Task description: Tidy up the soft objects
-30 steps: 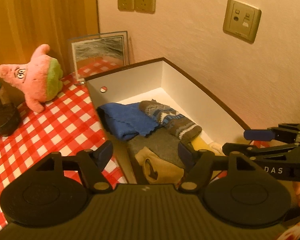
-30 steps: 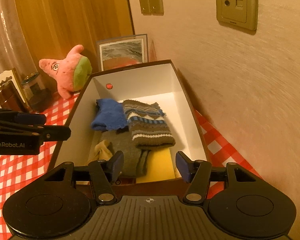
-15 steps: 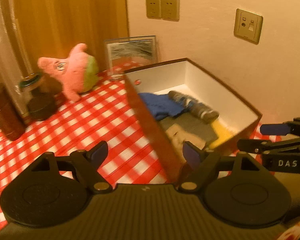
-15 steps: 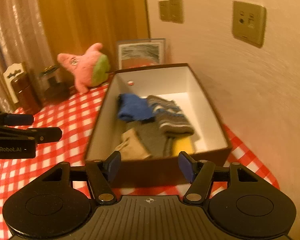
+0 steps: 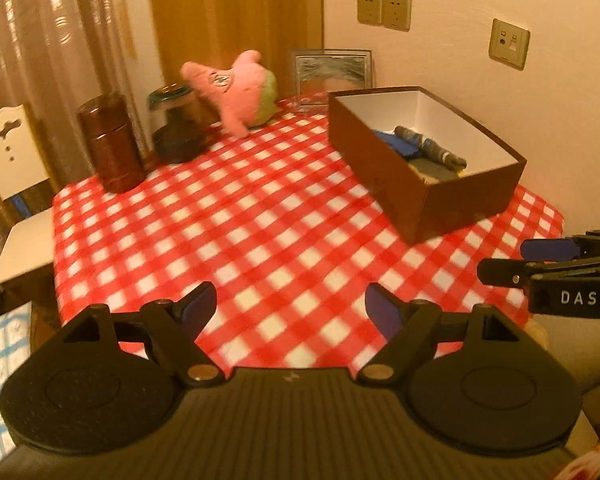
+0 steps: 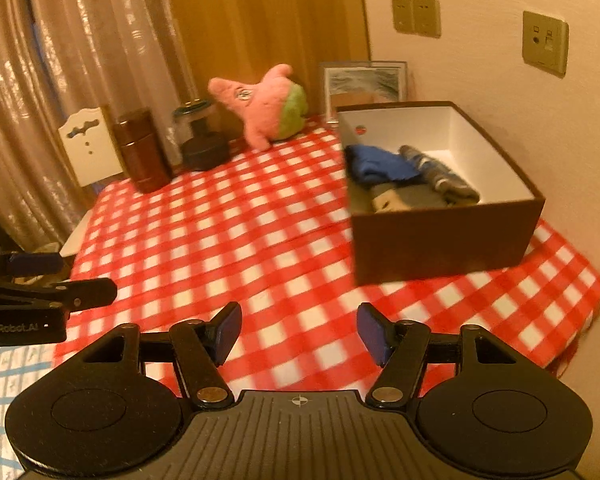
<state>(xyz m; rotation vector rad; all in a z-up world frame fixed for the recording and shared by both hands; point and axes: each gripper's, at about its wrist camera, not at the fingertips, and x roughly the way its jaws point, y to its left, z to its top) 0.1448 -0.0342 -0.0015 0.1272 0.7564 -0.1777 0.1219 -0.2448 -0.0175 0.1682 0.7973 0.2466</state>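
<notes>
I have both tools back over the near edge of the bench (image 5: 260, 216), which wears a red-check cloth. The left hand-held gripper (image 5: 290, 306) has just been opening, and its jaws stand wide with nothing between them. The right hand-held gripper (image 6: 298, 330) has also just been opening a little; its jaws are apart and empty too.

The middle of the bench is bare cloth from the near edge to the far row of things, so that is my open room. The box (image 6: 444, 236) sits at the right edge, close to the wall, its long axis running from the near right corner toward the far edge. Its soft things lie inside: a blue cloth (image 6: 380, 164) at the far end, a striped sock (image 6: 440, 174) beside it lying along the box's length, and a grey piece (image 6: 412, 196) nearer me.

Along the far edge stand a brown jar (image 5: 112, 146), a dark glass jar (image 5: 176, 124), the pink plush (image 5: 236, 90) tilted with its point to the left, and a picture frame (image 5: 332, 72) against the wall.

My left view shows the right tool's fingers at its right border; the right view shows the left tool at its left border. A white chair (image 5: 12, 184) stands off the left edge.
</notes>
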